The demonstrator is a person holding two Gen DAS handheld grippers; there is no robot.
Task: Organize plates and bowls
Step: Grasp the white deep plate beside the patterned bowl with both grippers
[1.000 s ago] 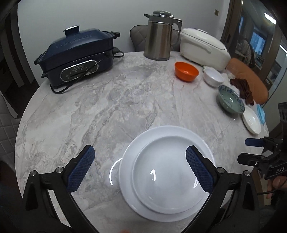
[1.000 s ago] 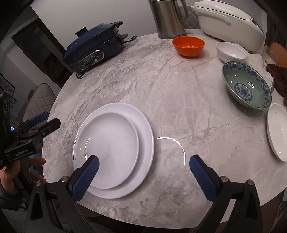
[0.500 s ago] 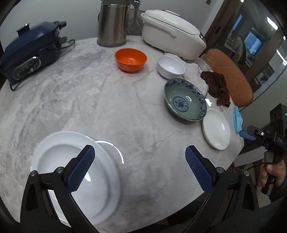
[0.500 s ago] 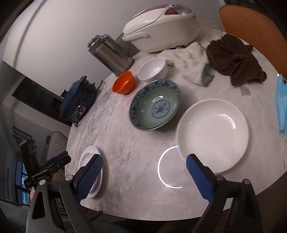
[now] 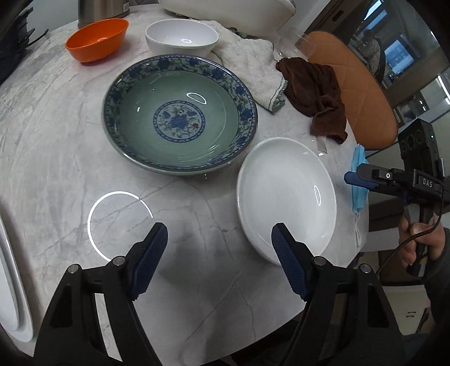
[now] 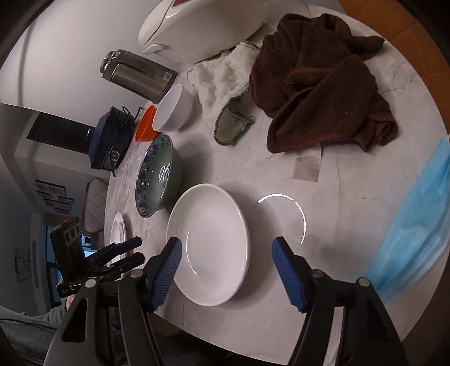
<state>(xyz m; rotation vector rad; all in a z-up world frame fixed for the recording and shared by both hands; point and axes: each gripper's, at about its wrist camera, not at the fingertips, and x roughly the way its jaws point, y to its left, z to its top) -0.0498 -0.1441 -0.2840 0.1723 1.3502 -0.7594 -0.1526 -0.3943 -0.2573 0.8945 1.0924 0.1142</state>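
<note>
- Two grippers in view, both with fingers spread apart and holding nothing.
- Left gripper: hovers over bare marble counter, its right finger overlapping the near rim of the small white plate in view; contact cannot be told.
- Right gripper: fingers released, straddling the near part of the same small white plate as seen from its own camera; whether they touch it cannot be told.
- Small white plate: flat on the counter near the edge, just beside the blue-patterned bowl.
- Blue-patterned bowl: large, celadon green inside with a blue floral medallion and border; upright, its rim just beside the plate's.
- White bowl: upright, beyond the patterned bowl, next to the white towel.
- Orange bowl: upright, beside the white bowl, toward the kettle.
- White plate stack: only a rim portion visible at the left margin of the left wrist view.
- White towel: crumpled, lying between the white bowl and the brown cloth.
- Brown cloth: bunched on the counter, touching the towel.
- Blue face mask: draped at the counter edge, near the plate.
- Steel kettle, white rice cooker, dark blue electric cooker: along the far side of the counter.
- Orange chair: beside the counter, behind the brown cloth.
</note>
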